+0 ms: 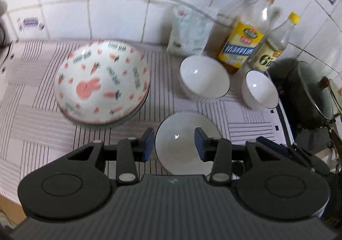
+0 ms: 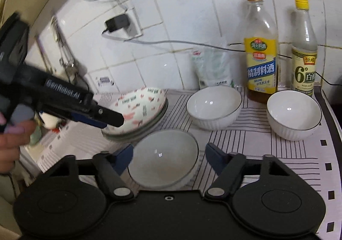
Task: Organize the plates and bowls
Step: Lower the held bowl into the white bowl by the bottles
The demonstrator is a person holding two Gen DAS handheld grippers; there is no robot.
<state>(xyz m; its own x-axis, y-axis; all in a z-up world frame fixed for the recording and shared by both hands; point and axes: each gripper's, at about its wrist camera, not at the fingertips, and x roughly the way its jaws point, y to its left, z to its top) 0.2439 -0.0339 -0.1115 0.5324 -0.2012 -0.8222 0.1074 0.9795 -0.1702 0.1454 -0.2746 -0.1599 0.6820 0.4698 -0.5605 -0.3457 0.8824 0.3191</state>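
A rabbit-and-carrot patterned plate (image 1: 102,81) (image 2: 139,107) lies on top of a small stack of plates on the striped mat. Two white bowls stand behind on the right, one (image 1: 204,77) (image 2: 213,107) nearer the stack and one (image 1: 259,90) (image 2: 294,114) further right. A third white bowl (image 1: 183,143) (image 2: 164,156) sits nearest. My left gripper (image 1: 174,133) hovers open above this near bowl; in the right wrist view it (image 2: 115,120) is seen from the side in front of the patterned plate. My right gripper (image 2: 168,150) is open, with its fingers on either side of the same bowl and not gripping it.
Two bottles (image 2: 260,51) (image 2: 304,47) and a plastic bag (image 2: 213,66) stand against the tiled wall. A dark pot with a glass lid (image 1: 303,94) sits at the right. A charger (image 2: 117,22) and its cable hang on the wall. A hand (image 2: 12,135) holds the left gripper.
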